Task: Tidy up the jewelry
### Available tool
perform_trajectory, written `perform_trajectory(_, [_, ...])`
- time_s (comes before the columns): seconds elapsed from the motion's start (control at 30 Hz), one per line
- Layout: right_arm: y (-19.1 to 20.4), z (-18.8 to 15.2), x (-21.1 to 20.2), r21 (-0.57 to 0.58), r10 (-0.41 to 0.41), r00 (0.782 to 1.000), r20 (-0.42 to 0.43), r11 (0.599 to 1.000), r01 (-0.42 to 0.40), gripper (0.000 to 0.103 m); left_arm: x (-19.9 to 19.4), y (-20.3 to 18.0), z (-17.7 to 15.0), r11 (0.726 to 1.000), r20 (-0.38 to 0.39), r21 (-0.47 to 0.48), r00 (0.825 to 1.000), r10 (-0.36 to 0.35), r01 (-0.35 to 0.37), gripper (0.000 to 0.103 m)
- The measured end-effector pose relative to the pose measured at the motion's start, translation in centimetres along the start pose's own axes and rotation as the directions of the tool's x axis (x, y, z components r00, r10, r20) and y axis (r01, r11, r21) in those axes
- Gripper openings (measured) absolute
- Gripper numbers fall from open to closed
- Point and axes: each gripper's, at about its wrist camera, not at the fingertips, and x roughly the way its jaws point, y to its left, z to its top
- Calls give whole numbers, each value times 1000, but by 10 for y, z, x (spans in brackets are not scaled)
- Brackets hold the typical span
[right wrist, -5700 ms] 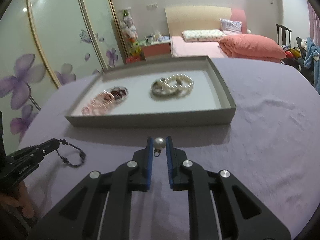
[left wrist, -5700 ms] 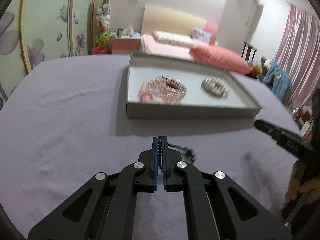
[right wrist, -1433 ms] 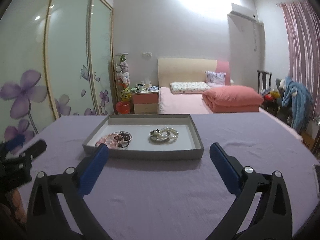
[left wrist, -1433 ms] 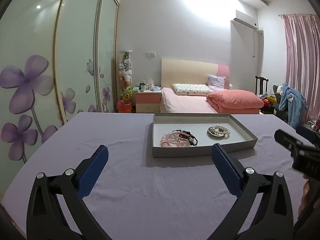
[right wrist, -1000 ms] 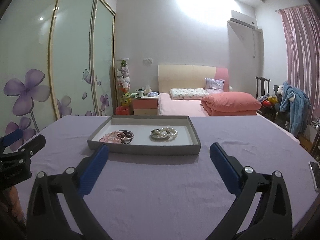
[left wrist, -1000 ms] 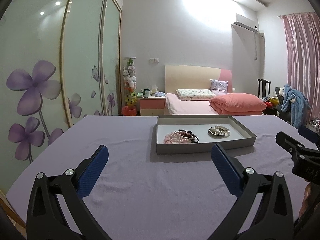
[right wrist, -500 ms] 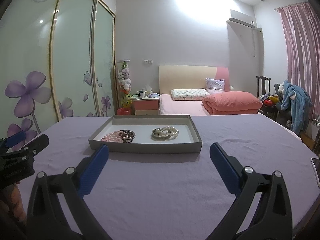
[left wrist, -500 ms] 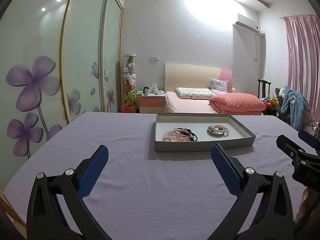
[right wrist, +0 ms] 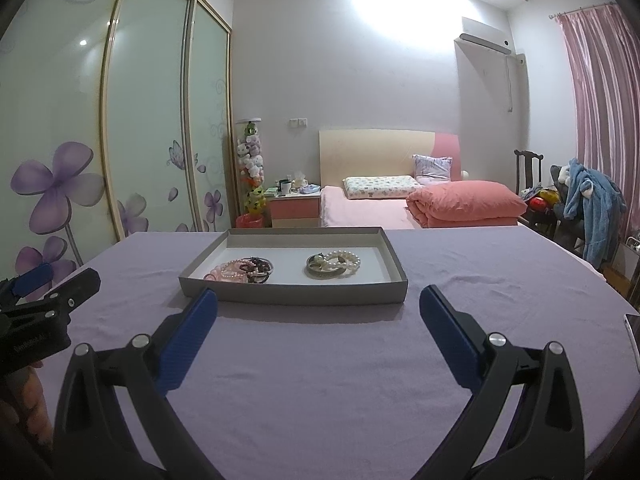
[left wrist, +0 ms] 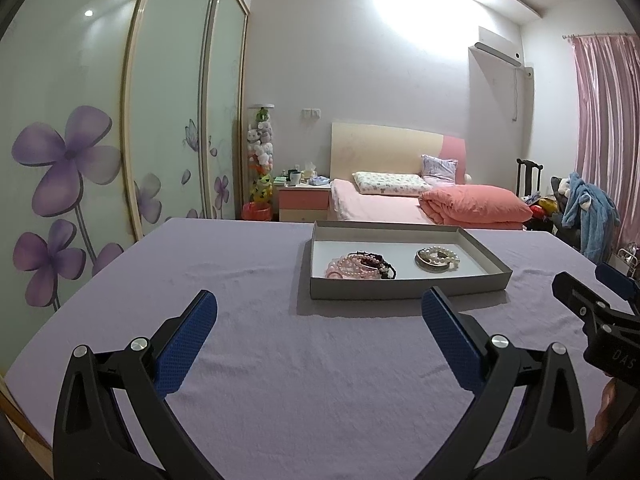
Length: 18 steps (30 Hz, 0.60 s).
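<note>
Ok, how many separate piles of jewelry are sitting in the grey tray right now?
2. A pink and dark bead pile lies in the left part of the tray, a pearl and metal pile nearer the middle. Single pieces overlap, so some may be hidden.

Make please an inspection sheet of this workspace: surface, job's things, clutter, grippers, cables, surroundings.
Surface: purple cloth over the table, lightly wrinkled.
Job's things: grey tray holds pink and dark bead bracelets at its left, pearl bracelet with a metal bangle at its right.
Clutter: phone edge at the right side.
Grippers: left gripper and right gripper both empty, jaws wide open, short of the tray.
Cables: nothing seen.
Surroundings: bed, flowered wardrobe doors, pink curtain.
</note>
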Motion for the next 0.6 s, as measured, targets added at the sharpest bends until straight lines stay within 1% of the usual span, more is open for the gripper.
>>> perform_trajectory(0.6, [1, -2, 1, 5, 2, 1000, -4, 1000, -2, 99, 1, -3, -1, 1000, -16, 0, 1000, -2, 2, 101])
